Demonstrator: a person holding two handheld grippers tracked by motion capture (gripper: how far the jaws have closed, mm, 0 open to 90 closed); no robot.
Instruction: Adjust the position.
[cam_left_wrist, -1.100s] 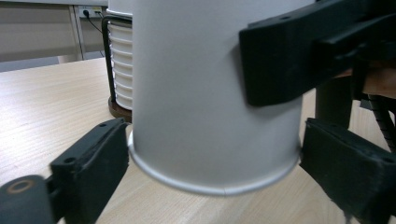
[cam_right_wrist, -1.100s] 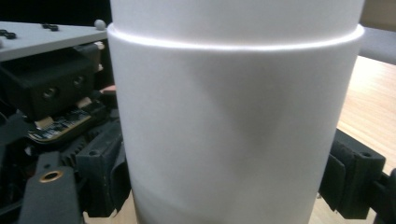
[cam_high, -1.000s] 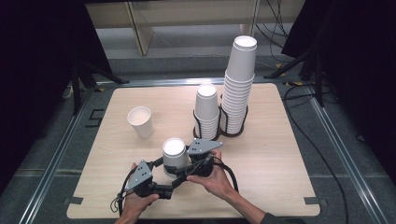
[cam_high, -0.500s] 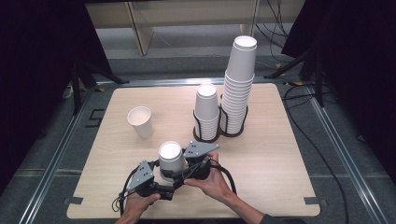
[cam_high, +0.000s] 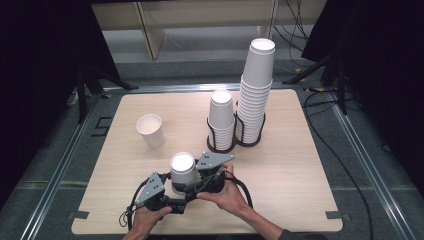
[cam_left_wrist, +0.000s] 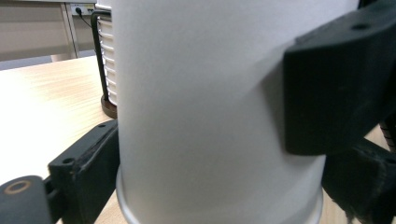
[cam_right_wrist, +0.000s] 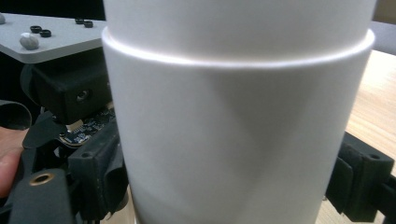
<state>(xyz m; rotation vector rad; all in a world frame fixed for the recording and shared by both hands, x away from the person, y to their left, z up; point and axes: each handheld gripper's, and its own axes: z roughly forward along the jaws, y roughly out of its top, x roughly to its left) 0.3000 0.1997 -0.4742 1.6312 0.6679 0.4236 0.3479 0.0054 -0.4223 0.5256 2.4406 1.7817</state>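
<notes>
An upside-down white paper cup (cam_high: 182, 169) stands near the table's front edge between both grippers. In the high view my left gripper (cam_high: 175, 192) reaches it from the near left and my right gripper (cam_high: 196, 181) from the right. In the left gripper view the cup (cam_left_wrist: 205, 107) is flanked by my left gripper's (cam_left_wrist: 210, 140) black jaws, which have just been closing and now touch both sides. In the right gripper view the cup wall (cam_right_wrist: 233, 121) is creased between my right gripper's (cam_right_wrist: 233, 182) jaws, and a rim line crosses its top.
A single upright white cup (cam_high: 150, 130) stands at mid left. A short cup stack (cam_high: 221, 115) and a tall cup stack (cam_high: 256, 90) sit in black wire holders (cam_high: 220, 146) at the back centre. The pale wooden table (cam_high: 300, 190) is bare at the right.
The held cup has shifted slightly left and toward the near edge. The left gripper's grey plate has come in closer beside it.
</notes>
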